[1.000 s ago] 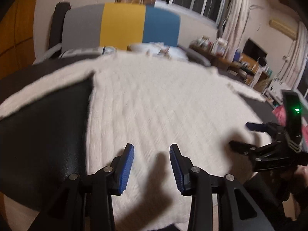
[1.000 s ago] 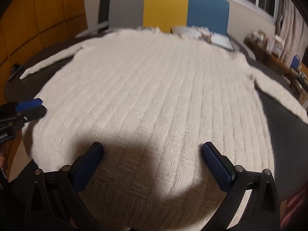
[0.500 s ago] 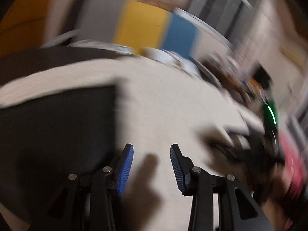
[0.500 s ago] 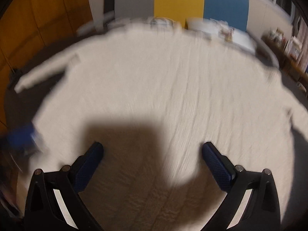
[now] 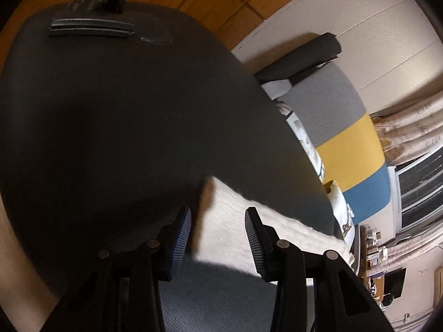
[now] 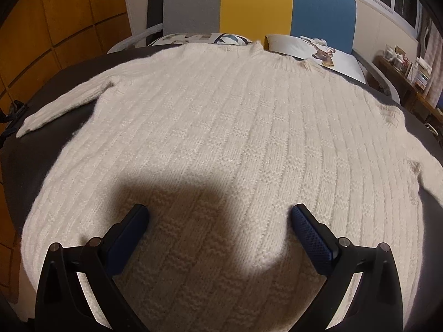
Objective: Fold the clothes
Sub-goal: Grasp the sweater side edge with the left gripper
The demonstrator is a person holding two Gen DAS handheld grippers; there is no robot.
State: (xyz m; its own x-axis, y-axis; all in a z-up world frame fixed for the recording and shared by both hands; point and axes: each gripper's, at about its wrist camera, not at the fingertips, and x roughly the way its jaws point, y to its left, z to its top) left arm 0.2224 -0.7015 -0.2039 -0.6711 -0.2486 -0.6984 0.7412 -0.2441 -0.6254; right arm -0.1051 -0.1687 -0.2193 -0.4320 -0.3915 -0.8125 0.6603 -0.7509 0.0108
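1. cream knit sweater (image 6: 221,144) lies flat, front down or up cannot tell, spread across the dark round table (image 6: 16,166); collar toward the far edge, hem toward the near edge.
2. left sleeve (image 6: 63,105) runs out at an angle to the table's left side; cuff ends short of the rim, bare table all round it.
3. right sleeve (image 6: 423,171) runs off toward the right rim; its cuff is out of view.
4. right gripper (image 6: 220,215) hovers over the hem zone, jaws spread wide, holding nothing; its shadow falls on the knit between the fingers.
5. left gripper (image 5: 218,218) view is rolled sideways; jaws parted, released. the sleeve cuff (image 5: 213,215) lies in line between the fingertips, contact cannot tell.
6. beyond the cuff a broad bare stretch of table (image 5: 110,110), free up to a dark flat object (image 5: 91,29) near the far rim.
7. striped sofa (image 6: 257,2) with cushions (image 6: 313,49) just behind the table's far edge.
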